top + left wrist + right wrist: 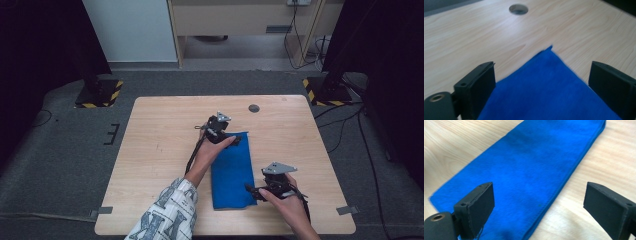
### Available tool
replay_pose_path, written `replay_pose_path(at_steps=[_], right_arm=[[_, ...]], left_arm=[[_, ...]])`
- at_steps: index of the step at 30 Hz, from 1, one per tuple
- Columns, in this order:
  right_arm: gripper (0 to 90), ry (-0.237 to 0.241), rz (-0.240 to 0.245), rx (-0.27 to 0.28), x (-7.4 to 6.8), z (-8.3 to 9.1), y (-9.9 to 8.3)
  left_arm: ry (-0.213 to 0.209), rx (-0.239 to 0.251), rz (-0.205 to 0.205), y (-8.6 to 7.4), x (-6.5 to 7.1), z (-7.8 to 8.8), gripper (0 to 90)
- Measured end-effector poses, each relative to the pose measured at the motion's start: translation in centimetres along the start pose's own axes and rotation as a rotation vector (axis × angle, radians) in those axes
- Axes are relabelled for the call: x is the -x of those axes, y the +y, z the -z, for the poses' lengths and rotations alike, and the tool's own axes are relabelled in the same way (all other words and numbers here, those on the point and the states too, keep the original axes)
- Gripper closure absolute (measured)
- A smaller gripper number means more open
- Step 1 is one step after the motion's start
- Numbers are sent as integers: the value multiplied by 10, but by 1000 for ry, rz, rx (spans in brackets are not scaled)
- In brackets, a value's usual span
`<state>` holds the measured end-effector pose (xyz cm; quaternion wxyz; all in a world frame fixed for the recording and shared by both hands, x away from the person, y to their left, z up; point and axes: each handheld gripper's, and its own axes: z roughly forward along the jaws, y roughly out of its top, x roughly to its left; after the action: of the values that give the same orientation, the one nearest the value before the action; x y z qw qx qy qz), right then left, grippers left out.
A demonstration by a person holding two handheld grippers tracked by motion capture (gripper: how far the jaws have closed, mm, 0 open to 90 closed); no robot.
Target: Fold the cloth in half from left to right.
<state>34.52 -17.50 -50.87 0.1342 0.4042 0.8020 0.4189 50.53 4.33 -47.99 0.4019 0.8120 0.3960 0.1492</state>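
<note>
Folded blue cloth (231, 172), long flat rectangle, lying on wooden table (160, 150)

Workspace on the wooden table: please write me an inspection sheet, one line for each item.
Surface: light wooden table, with a round hole near its far edge.
Job's things: folded blue cloth lying flat as a long strip.
Clutter: nothing seen.
Grippers: left gripper at the cloth's far end, fingers apart above a corner; right gripper beside the cloth's near right edge, fingers apart; neither pinches the cloth.
Cables: one trails from each gripper; more lie on the floor at the right.
Surroundings: grey carpet, two striped stand bases, furniture behind.
</note>
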Motion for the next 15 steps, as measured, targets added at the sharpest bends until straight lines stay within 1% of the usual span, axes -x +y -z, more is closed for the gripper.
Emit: replay_pose_path(at_steps=[1,3,4,7,8,10,12,13,15], right_arm=[[92,1,10,3,1,0,1],[99,0,20,26,4,1,7],[103,-3,20,32,5,2,9],[108,-25,25,41,14,1,15],[119,-27,10,44,17,1,16],[134,-28,4,49,22,1,18],[144,-31,-6,45,27,-2,21],[143,-32,1,37,30,-5,22],[151,-42,-4,10,36,-12,27]], left_arm=[[19,-6,-9,-4,-1,5,59],[14,6,-6,-11,-3,12,59],[12,4,-6,-13,-4,16,58],[1,8,18,-21,-9,27,54],[-1,12,30,-23,-11,31,54],[-2,16,36,-27,-16,39,54],[8,15,25,-30,-20,45,54],[10,11,23,-32,-24,48,54],[23,6,26,-34,-30,54,55]])
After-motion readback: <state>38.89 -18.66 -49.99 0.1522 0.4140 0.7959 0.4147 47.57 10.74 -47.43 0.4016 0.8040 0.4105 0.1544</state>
